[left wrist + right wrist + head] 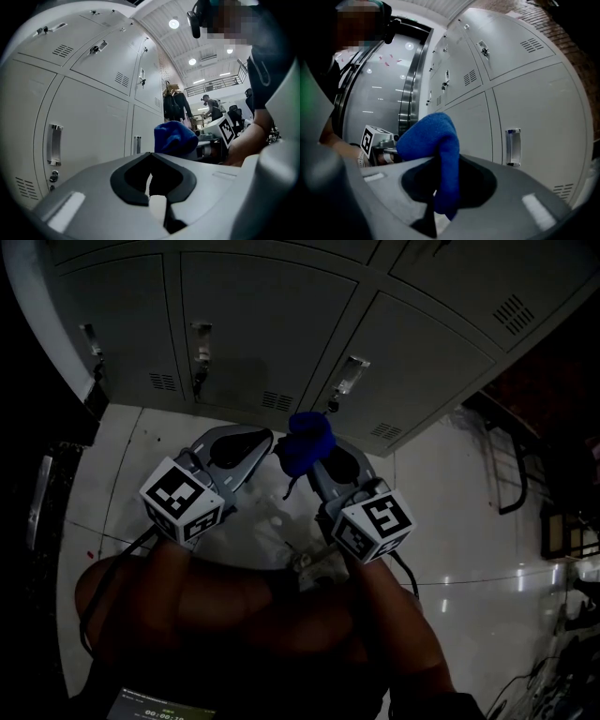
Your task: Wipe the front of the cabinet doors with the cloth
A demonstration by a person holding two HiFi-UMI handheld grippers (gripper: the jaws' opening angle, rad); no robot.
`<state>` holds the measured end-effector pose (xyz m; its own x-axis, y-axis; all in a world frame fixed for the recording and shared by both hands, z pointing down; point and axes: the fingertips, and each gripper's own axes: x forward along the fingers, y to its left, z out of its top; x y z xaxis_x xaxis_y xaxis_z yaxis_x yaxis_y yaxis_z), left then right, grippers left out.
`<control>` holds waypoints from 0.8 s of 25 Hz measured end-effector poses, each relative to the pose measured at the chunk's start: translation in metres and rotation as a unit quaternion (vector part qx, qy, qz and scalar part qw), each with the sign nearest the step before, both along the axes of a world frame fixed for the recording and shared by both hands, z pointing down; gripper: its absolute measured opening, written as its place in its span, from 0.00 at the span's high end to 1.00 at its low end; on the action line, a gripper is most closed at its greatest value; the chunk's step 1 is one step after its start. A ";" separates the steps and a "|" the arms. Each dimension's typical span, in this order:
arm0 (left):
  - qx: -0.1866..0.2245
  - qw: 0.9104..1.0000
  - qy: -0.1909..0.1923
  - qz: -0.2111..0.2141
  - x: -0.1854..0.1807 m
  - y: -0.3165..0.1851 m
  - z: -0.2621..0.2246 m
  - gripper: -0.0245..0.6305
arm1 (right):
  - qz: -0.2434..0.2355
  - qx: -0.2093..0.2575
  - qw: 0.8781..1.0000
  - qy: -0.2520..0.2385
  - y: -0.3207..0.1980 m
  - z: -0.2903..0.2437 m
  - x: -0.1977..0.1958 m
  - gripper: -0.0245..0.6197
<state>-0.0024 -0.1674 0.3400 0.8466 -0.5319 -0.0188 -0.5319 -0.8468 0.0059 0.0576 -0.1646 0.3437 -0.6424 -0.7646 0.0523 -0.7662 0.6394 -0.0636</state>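
A grey bank of cabinet doors [267, 320] with vents and latch handles [200, 345] stands just ahead of both grippers. A blue cloth [306, 441] is bunched at the tip of my right gripper [317, 461], whose jaws are shut on it; in the right gripper view the cloth [437, 140] folds over and hangs down between the jaws of that gripper [440, 164]. My left gripper [264, 439] sits just left of the cloth, apart from the doors. In the left gripper view, this gripper [150, 157] is shut with nothing in it, and the cloth [174, 137] shows beyond its tip.
A glossy white floor [441, 521] spreads below the cabinets. A black metal frame [514, 470] stands at the right, and a dark upright object [42, 495] at the left edge. In the left gripper view, hanging coats [174, 104] and a person [213, 108] show far off.
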 end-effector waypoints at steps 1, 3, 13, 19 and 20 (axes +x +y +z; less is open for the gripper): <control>0.000 1.000 -0.002 0.000 0.000 0.000 0.001 0.95 | -0.002 0.005 1.000 0.005 0.001 0.000 -0.001 0.85; -0.002 1.000 -0.006 0.000 0.000 0.001 0.003 0.95 | -0.004 0.010 1.000 0.009 0.003 0.000 -0.003 0.85; -0.002 1.000 -0.012 0.001 0.001 0.004 0.006 0.95 | -0.004 0.014 1.000 0.012 0.004 0.001 -0.001 0.85; -0.001 1.000 -0.011 0.003 0.002 0.004 0.006 0.95 | -0.006 0.015 1.000 0.011 0.003 0.002 -0.001 0.85; -0.002 1.000 -0.010 0.003 0.002 0.004 0.005 0.95 | -0.007 0.014 1.000 0.011 0.003 0.003 -0.002 0.85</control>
